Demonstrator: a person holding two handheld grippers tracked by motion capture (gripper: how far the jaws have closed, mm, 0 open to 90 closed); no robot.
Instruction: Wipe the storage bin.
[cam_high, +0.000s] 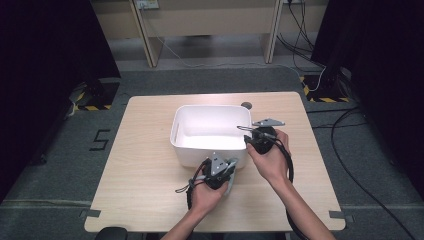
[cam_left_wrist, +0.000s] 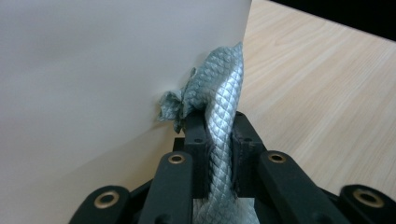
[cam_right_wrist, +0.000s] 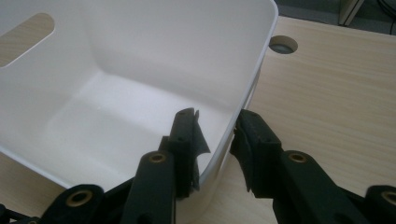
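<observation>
high view: table (cam_high: 150, 150), pale wood, carrying one white bin (cam_high: 209, 134), rectangular, its long axis running left to right, mouth facing up. left hand-held gripper (cam_high: 226, 176) sits at the bin's near wall, close to the near right corner, with a grey-green cloth (cam_high: 229, 184) hanging from it. right hand-held gripper (cam_high: 249, 140) sits at the bin's right rim.

left gripper view: the left hand-held gripper (cam_left_wrist: 219, 123) is pressed together on the cloth (cam_left_wrist: 219, 107), a quilted, scale-patterned strip. the cloth's long axis runs up out of the jaws, its bunched tip touching the bin's white outer wall (cam_left_wrist: 93, 74). table to the right.

right gripper view: the right hand-held gripper (cam_right_wrist: 215, 135) is spread, one jaw inside the bin and one outside, straddling the rim (cam_right_wrist: 254, 70) near a corner. whether the pads touch the wall cannot be told. a slot handle (cam_right_wrist: 25, 32) pierces the far wall; a round hole (cam_right_wrist: 282, 45) lies in the table beyond the corner.
</observation>
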